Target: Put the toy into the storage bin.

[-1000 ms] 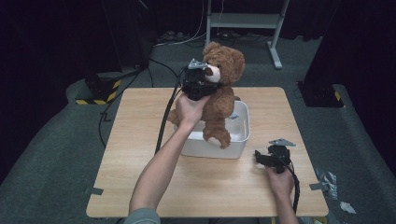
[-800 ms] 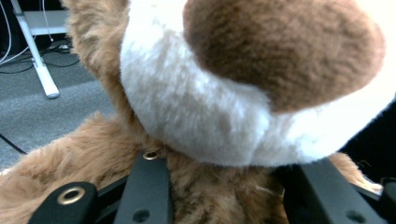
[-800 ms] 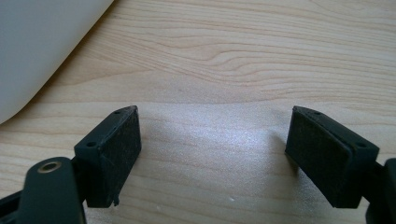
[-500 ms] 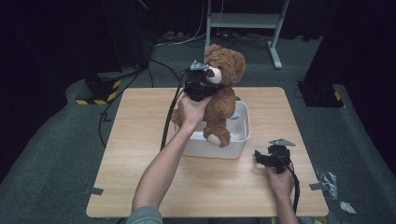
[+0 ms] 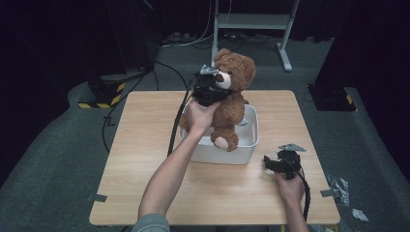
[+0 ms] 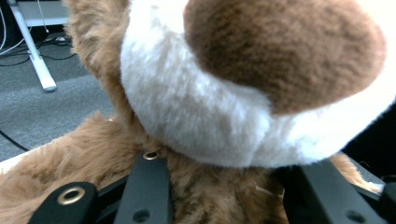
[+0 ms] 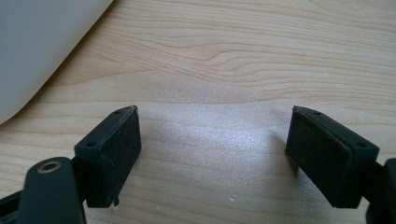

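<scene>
A brown teddy bear (image 5: 235,105) with a white muzzle is held upright over a white plastic bin (image 5: 251,141) at the middle of the table, one foot hanging over the bin's front rim. My left gripper (image 5: 212,91) is shut on the bear at its neck, just under the muzzle. In the left gripper view the bear's fur (image 6: 233,93) bulges between the jaws of the left gripper (image 6: 226,169). My right gripper (image 5: 269,165) rests open on the table beside the bin's front right corner. Nothing lies between the pads of the right gripper (image 7: 212,140).
The wooden table (image 5: 145,145) has bare room left of and in front of the bin. The bin's rounded corner (image 7: 37,46) sits just left of the right gripper. Cables (image 5: 176,130) trail from the left gripper across the table. A metal stand (image 5: 285,29) stands on the floor beyond.
The left gripper and the bear have shifted only slightly over the bin. The right gripper has stayed where it was, open on the table.
</scene>
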Motion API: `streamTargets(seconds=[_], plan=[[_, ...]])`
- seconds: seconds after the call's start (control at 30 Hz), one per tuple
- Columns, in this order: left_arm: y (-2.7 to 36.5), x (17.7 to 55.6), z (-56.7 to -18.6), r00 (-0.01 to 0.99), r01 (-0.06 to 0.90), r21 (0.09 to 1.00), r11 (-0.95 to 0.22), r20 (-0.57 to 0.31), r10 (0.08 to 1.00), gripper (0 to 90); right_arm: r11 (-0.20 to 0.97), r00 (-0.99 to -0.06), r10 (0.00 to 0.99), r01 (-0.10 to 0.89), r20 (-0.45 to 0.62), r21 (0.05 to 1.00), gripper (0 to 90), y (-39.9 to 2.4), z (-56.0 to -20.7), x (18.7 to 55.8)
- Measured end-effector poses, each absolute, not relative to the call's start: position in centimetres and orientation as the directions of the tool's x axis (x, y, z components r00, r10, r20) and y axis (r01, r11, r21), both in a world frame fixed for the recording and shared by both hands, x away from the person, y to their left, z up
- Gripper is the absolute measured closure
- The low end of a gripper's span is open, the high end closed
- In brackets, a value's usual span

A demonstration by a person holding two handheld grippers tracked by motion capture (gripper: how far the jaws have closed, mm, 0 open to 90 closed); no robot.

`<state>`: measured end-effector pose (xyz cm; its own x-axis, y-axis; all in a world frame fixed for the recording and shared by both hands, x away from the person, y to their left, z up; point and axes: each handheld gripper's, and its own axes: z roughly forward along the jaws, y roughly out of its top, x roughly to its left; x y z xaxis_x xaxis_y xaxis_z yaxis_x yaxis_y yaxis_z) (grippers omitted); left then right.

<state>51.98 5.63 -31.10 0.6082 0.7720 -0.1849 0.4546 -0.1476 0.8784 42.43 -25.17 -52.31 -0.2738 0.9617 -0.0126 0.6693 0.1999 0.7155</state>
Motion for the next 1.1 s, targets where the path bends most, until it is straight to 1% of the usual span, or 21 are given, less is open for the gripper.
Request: streamTargets(seconds=[0.13,1.1], plan=[[5.7,52.3,-31.4,0.608,0.466,0.869,-0.168,-0.177,0.774,63.3,0.201,-0.274,0.962,0.669,-0.014,0.716,17.5,-25.2,-52.3,42.4],[5.8,52.9,-33.2,0.594,0.508,0.843,-0.175,-0.196,0.780,62.9,0.199,-0.271,0.962,0.665,-0.016,0.720,17.5,-25.2,-52.3,42.5]])
